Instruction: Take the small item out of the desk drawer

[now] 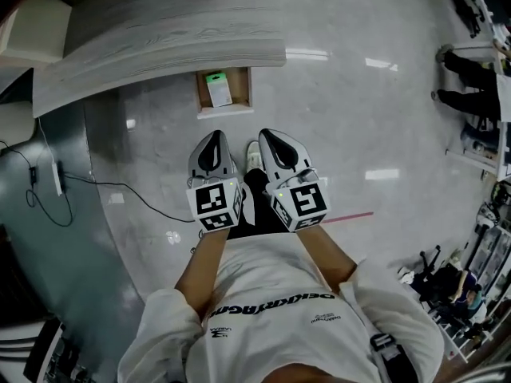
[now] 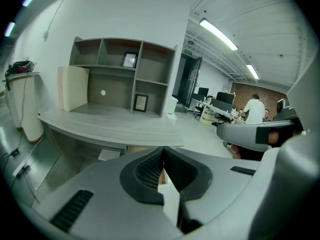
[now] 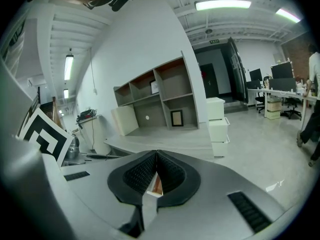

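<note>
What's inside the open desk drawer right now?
A small white item with a green end lies in the drawer; the desk top covers the drawer's rear, so anything there is unseen.

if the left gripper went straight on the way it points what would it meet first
Probably the open drawer under the desk edge. The shut left gripper aims toward its front rim, though depth is unclear and it may meet the floor first.

Head view steeply down over desk; gripper views face same desk.
</note>
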`<state>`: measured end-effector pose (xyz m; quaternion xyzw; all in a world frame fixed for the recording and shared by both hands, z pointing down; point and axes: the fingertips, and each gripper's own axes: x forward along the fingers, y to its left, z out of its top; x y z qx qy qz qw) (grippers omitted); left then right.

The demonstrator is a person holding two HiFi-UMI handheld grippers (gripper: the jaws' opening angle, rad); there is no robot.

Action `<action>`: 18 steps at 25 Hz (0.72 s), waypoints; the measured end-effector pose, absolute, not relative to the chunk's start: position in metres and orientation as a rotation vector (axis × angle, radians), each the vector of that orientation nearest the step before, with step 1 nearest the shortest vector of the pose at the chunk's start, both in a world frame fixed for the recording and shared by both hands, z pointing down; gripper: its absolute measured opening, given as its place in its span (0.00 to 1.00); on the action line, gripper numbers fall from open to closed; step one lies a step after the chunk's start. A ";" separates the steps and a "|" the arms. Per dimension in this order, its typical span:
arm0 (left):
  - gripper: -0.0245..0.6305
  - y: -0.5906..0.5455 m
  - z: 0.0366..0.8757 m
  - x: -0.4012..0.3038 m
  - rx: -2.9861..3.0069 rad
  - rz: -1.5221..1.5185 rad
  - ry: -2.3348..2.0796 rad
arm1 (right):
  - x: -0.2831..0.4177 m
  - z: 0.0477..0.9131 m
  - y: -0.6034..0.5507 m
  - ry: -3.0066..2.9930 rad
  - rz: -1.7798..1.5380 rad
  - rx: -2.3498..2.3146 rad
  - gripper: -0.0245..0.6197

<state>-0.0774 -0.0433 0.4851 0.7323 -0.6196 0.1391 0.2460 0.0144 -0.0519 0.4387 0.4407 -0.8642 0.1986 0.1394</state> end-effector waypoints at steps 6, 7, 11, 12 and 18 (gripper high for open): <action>0.06 -0.059 0.528 -0.080 1.928 0.410 -1.686 | 0.019 0.479 -0.059 -2.457 0.631 1.283 0.09; 0.06 -0.062 0.536 -0.080 1.927 0.417 -1.685 | 0.019 0.485 -0.060 -2.451 0.638 1.280 0.09; 0.06 -0.075 0.567 -0.081 1.906 0.439 -1.690 | 0.020 0.506 -0.062 -2.439 0.647 1.264 0.09; 0.06 -0.078 0.575 -0.081 1.898 0.446 -1.686 | 0.020 0.510 -0.063 -2.434 0.648 1.263 0.09; 0.07 -0.096 0.617 -0.087 1.824 0.444 -1.684 | 0.021 0.539 -0.074 -2.418 0.670 1.260 0.09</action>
